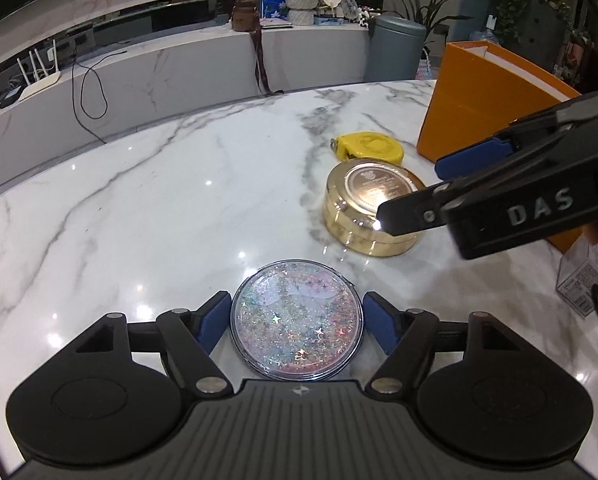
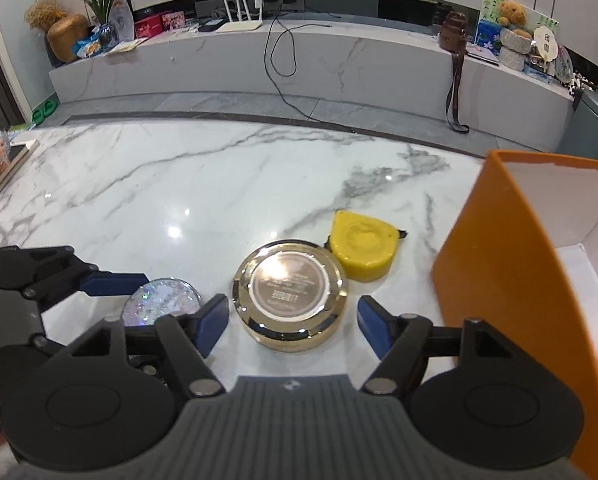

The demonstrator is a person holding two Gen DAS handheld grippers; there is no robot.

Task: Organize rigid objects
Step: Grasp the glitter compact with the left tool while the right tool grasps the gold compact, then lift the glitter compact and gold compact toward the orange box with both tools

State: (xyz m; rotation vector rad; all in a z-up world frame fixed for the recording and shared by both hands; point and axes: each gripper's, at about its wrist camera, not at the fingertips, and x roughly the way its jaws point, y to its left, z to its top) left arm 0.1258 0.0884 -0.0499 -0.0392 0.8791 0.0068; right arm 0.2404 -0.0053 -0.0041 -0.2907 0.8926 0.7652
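A round glitter disc [image 1: 297,321] lies on the marble table [image 1: 159,208] between the blue pads of my left gripper [image 1: 297,326], which is open with small gaps on both sides. A gold round tin [image 2: 290,299] lies between the pads of my open right gripper [image 2: 293,326], not touched. A yellow tape measure [image 2: 362,250] lies just behind the tin. An orange box [image 2: 511,292] stands open at the right. The right gripper [image 1: 419,196] also shows in the left wrist view over the tin [image 1: 363,208]. The disc [image 2: 161,304] shows at the left in the right wrist view.
A clear plastic box [image 1: 587,280] sits at the table's right edge. Books and packets [image 2: 3,160] lie at the far left edge. Beyond the table is a marble counter [image 2: 299,60] with a router, cables and ornaments.
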